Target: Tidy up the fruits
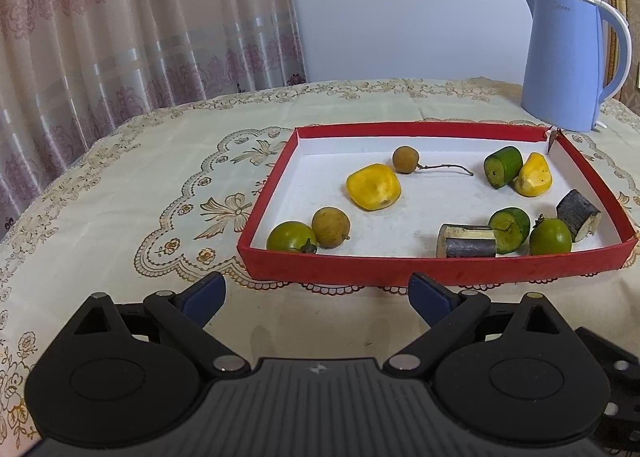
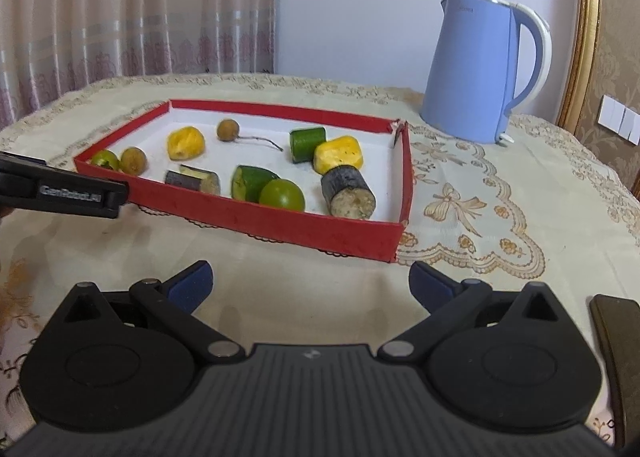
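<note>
— Patterned pink curtains point(image 1: 120, 37) hang behind a round bench point(image 1: 120, 185) under a cream cloth with gold embroidery. What is on it?

— One shallow red tray point(image 1: 436, 267) with a white floor, and a pale blue kettle point(image 1: 568, 65) standing just beyond its far right corner.

— And in the tray?

— At the near left corner a green round fruit point(image 1: 290, 237) touches a brown longan point(image 1: 330, 227). Beyond them lies a yellow chunk point(image 1: 374, 187), and further back a second longan with a stem point(image 1: 405, 159). On the right side a green cut piece point(image 1: 502, 166) leans against another yellow chunk point(image 1: 534, 174). Along the near wall sit a dark sugarcane-like piece point(image 1: 466, 241), a second green cut piece point(image 1: 509, 228), another green round fruit point(image 1: 550, 236) and a second dark piece point(image 1: 578, 215) by the right wall.

— Any writing?

— Faint lettering near the kettle's rim, too blurred to read. The right view shows the side of the other tool, printed with pale letters that look like "GenRobot.AI".

— The tongs?

— The left tongs point(image 1: 318, 295) stand spread wide, blue pads point(image 1: 206, 293) apart, holding nothing, just short of the tray's near wall. The right tongs point(image 2: 312, 285) are equally wide and empty, before the tray's near right corner. A dark flat object point(image 2: 616, 357) lies at the right edge.
</note>
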`<state>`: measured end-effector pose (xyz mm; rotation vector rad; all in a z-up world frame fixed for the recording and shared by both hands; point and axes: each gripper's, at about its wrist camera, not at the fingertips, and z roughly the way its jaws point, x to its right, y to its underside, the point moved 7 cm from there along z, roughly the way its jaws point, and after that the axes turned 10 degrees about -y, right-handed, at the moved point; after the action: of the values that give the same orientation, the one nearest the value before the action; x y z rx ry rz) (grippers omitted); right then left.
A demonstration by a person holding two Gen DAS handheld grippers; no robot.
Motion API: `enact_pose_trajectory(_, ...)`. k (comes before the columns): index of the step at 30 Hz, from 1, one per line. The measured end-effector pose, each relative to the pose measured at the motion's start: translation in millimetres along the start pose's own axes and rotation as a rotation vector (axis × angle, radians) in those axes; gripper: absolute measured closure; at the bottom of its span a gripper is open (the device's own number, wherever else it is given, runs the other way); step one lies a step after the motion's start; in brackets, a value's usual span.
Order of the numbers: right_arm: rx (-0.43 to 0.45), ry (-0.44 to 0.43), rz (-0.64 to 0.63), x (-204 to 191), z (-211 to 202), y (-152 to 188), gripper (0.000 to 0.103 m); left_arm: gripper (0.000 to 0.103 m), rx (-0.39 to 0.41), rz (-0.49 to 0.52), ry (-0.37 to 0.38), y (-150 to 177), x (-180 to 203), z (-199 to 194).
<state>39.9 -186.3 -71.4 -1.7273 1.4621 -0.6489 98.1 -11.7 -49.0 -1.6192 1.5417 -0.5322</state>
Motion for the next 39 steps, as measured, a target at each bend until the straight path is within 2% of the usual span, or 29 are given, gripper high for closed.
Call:
enact_pose_trajectory(4,-0.076,-0.022,0.031,3,14,7,0.000,0.004,-0.005,0.003,-0.005,-1,1,3)
enact_pose_trajectory(11,-0.058,-0.033,0.047,4,12,10,0.000,0.004,-0.024,-0.004,-0.010,-1,2,10)
enact_pose_trajectory(18,-0.025,0.005,0.059,1,9,13,0.000,0.004,-0.039,-0.007,-0.007,0,2,13)
enact_pose_trajectory(39,-0.027,-0.008,0.076,1,9,14,0.000,0.004,-0.045,-0.005,0.003,1,6,10)
